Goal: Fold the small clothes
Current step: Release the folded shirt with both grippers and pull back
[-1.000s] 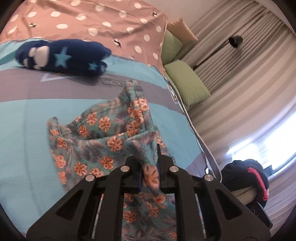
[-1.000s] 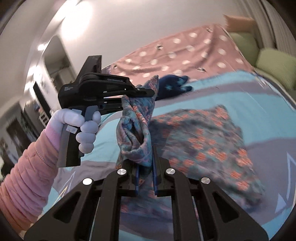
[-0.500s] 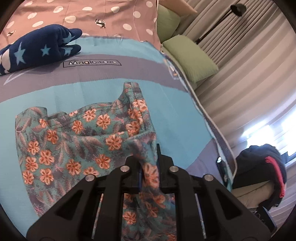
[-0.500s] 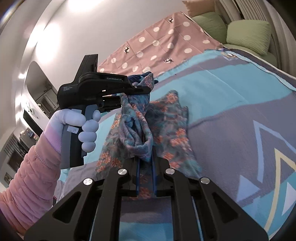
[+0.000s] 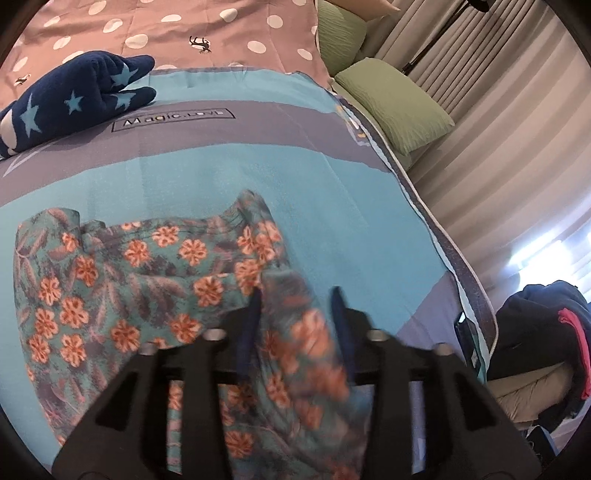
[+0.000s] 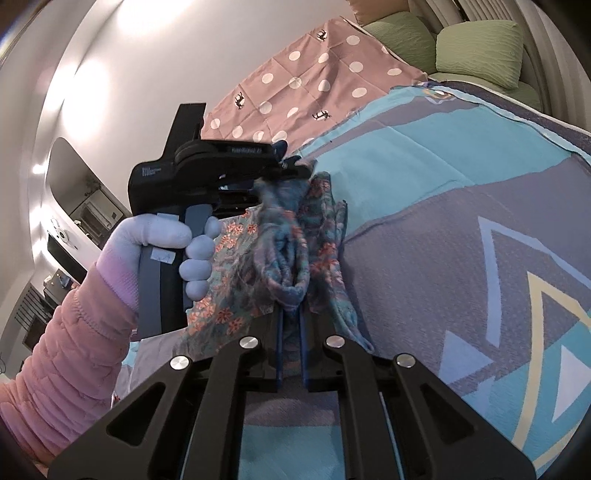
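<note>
A small teal garment with orange flowers (image 5: pixel 147 280) lies partly spread on the blue and grey bedspread (image 5: pixel 325 206). My left gripper (image 5: pixel 295 304) hovers just over its right part. Its jaws are opening and a fold of the cloth lies loose between them, not pinched. In the right wrist view the same garment (image 6: pixel 321 229) hangs bunched from my right gripper (image 6: pixel 291 308), which is shut on a bundled edge of it. The left gripper (image 6: pixel 295 168) shows there too, held by a gloved hand (image 6: pixel 166 236) with a pink sleeve, its tips at the top of the bunch.
A navy star-patterned garment (image 5: pixel 74 99) lies at the far left of the bed, on the edge of a pink dotted quilt (image 5: pixel 184 29). Green pillows (image 5: pixel 395 99) line the bed's right edge. A dark pile of clothes (image 5: pixel 543 325) sits beyond that edge by the curtains.
The left jaws have opened and let go of the floral cloth they pinched. Both grippers have come down closer to the bed, and more of the garment now rests on it.
</note>
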Tool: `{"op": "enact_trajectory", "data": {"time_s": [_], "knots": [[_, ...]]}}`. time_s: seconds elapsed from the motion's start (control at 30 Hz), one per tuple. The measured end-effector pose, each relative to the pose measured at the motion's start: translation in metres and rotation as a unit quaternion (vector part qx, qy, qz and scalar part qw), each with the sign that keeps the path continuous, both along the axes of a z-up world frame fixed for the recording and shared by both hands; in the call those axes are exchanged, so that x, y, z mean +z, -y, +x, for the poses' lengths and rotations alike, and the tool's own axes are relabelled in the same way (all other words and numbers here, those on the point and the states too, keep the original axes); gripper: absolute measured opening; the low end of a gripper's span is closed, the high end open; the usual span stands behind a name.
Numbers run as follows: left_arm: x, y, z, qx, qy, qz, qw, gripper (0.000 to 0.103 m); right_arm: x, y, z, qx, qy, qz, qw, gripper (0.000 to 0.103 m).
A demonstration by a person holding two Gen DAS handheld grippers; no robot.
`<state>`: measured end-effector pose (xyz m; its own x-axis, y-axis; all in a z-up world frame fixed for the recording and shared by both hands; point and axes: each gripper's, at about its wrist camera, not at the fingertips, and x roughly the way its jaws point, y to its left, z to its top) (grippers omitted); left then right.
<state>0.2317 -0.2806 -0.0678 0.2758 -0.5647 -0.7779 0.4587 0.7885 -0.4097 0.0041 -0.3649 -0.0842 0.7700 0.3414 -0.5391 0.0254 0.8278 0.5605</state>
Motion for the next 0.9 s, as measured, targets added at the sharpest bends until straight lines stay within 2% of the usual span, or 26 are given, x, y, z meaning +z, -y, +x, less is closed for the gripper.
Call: {"op": "enact_trajectory", "data": {"time_s": [0.1, 0.27, 0.33, 0.4, 0.47, 0.57, 0.7, 0.8, 0.9], "knots": [[0.013, -0.001, -0.013, -0.013, 0.021, -0.005, 0.9997, 0.046, -0.011, 0.007, -0.002, -0.002, -0.028, 0.019, 0.999, 0.007], [0.044, -0.036, -0.052, -0.037, 0.099, -0.001, 0.9943, 0.064, -0.012, 0.011, -0.006, 0.006, -0.04, 0.025, 0.999, 0.01], [0.047, -0.058, -0.072, -0.041, 0.133, 0.018, 0.9901, 0.072, -0.011, 0.013, -0.008, 0.007, -0.042, 0.03, 0.999, 0.013], [0.043, -0.082, -0.1, -0.04, 0.171, 0.049, 0.9833, 0.076, -0.012, 0.015, -0.009, 0.008, -0.045, 0.037, 0.998, 0.023], [0.035, -0.104, -0.122, -0.036, 0.186, 0.071, 0.9793, 0.078, -0.012, 0.015, -0.008, 0.009, -0.048, 0.041, 0.998, 0.026], [0.019, -0.134, -0.151, -0.02, 0.174, 0.083, 0.981, 0.078, -0.009, 0.012, -0.005, 0.01, -0.051, 0.027, 0.998, 0.029], [-0.001, -0.172, -0.179, 0.016, 0.139, 0.078, 0.987, 0.078, -0.001, 0.009, -0.001, 0.002, -0.046, -0.003, 0.999, 0.03], [-0.007, -0.182, -0.196, 0.018, 0.143, 0.087, 0.9858, 0.078, 0.001, 0.009, 0.002, -0.004, -0.045, -0.028, 0.999, 0.03], [-0.014, -0.182, -0.209, 0.009, 0.152, 0.096, 0.9837, 0.079, -0.005, 0.012, 0.008, -0.007, -0.057, -0.031, 0.998, 0.03]]}}
